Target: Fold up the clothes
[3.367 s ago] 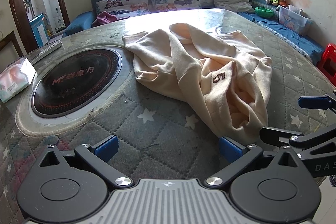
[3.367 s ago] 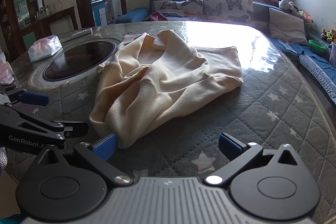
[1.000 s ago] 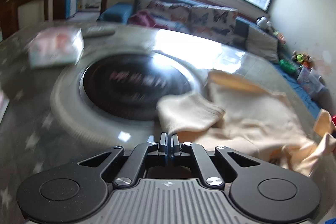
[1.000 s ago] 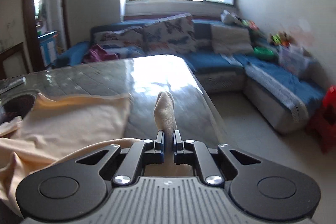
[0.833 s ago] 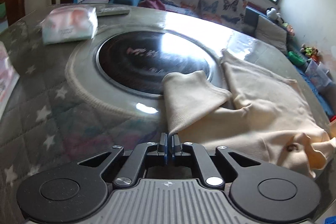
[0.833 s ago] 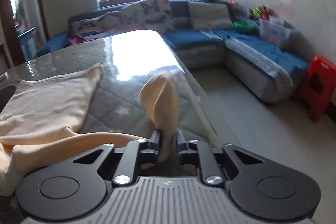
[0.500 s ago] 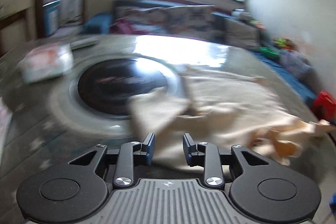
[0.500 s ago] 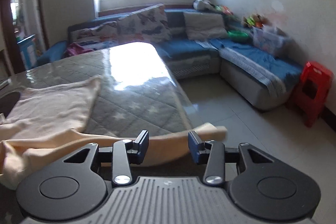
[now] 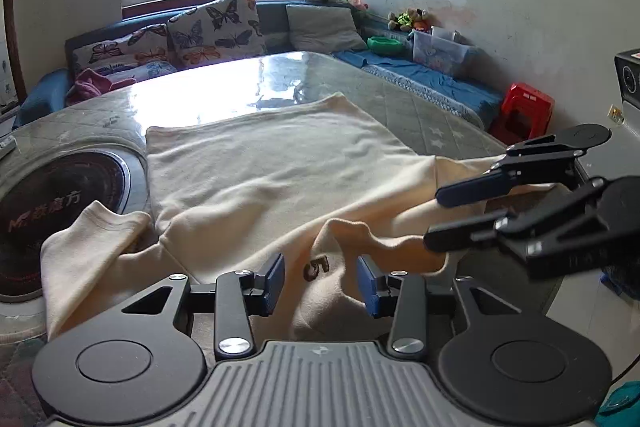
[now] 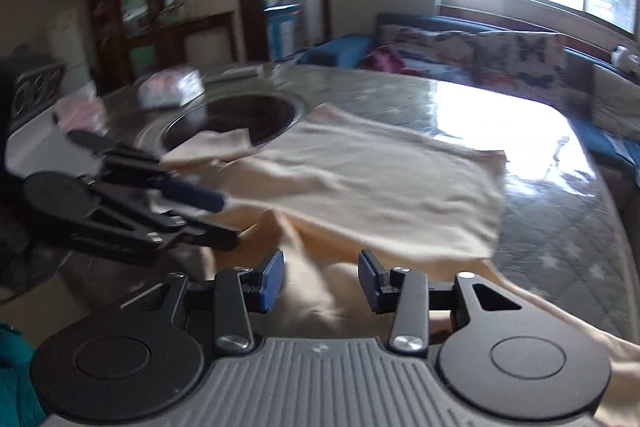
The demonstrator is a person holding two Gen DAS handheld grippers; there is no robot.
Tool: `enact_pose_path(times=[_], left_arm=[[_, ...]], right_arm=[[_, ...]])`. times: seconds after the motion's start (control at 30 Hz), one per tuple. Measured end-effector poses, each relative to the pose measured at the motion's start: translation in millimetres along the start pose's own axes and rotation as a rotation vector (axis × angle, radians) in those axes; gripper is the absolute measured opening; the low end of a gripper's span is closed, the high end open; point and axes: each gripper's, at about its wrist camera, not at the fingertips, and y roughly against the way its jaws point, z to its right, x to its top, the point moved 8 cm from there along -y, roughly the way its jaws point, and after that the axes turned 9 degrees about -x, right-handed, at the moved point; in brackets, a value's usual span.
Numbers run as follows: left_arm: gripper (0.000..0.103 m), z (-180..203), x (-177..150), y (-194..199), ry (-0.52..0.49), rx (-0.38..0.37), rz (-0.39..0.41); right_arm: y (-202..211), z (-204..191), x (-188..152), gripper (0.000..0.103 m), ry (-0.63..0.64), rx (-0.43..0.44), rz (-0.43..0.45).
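A cream sweatshirt lies spread over the round table, its near edge rumpled and a sleeve flopped onto the hob at the left. My left gripper is open, low over the rumpled near edge where a small "5" shows. The right gripper reaches in from the right, open, its tips just above the same edge. In the right wrist view the sweatshirt stretches ahead, my right gripper is open over a fold, and the left gripper is close on the left.
The table has a grey quilted star cover under glass. A round black hob is set into it at the left. A tissue pack lies beyond the hob. A sofa and a red stool stand past the table's edge.
One second ago both grippers were shut on parts of the sweatshirt, held far apart. They let go and came together at its near edge. The sweatshirt now lies flatter.
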Motion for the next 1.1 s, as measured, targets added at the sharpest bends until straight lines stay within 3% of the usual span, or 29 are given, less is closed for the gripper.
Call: enact_pose_path(times=[0.03,0.1,0.2,0.23,0.33,0.53,0.67,0.8,0.87,0.97,1.1], left_arm=[[0.040,0.3,-1.4,-1.8,-0.004,0.001,-0.005],[0.026,0.6,-3.2,-5.7,-0.020,0.008,-0.012],[0.008,5.9,-6.8,-1.0,-0.041,-0.021,-0.012],[0.006,8.3,-8.1,1.9,-0.047,-0.036,-0.010],[0.004,15.4,-12.0,10.8,-0.067,-0.080,-0.007],[0.004,29.4,-20.9,27.6,-0.106,-0.166,-0.004],[0.006,31.8,-36.3,18.9,-0.121,-0.188,-0.067],[0.007,27.1,-13.4,33.7,-0.125,-0.211,0.005],[0.007,23.3,-0.1,39.2,-0.118,-0.218,0.046],[0.007,25.2,-1.8,24.0,-0.098,-0.224,0.034],[0.007,27.8,-4.2,3.8,-0.071,-0.233,0.019]], right_arm=[[-3.5,-6.3,-1.9,0.040,0.019,0.004,-0.004],[-10.3,-13.4,-4.1,0.039,0.045,-0.010,-0.011],[-21.7,-15.2,-6.2,0.021,0.047,-0.038,-0.039],[-22.3,-10.8,-10.0,0.008,0.046,-0.039,-0.046],[-8.3,-8.3,-12.3,0.003,0.064,-0.043,-0.037],[17.8,-16.8,-38.2,0.003,0.109,0.016,-0.118],[22.0,-23.0,-50.5,0.006,0.124,0.072,-0.157],[37.7,-10.9,-32.8,0.011,0.073,0.115,-0.123],[41.2,-2.9,-23.4,0.011,0.040,0.114,-0.098],[31.9,9.2,-15.1,0.012,0.005,0.041,-0.055],[9.9,9.8,-34.2,0.012,-0.014,0.003,-0.097]])
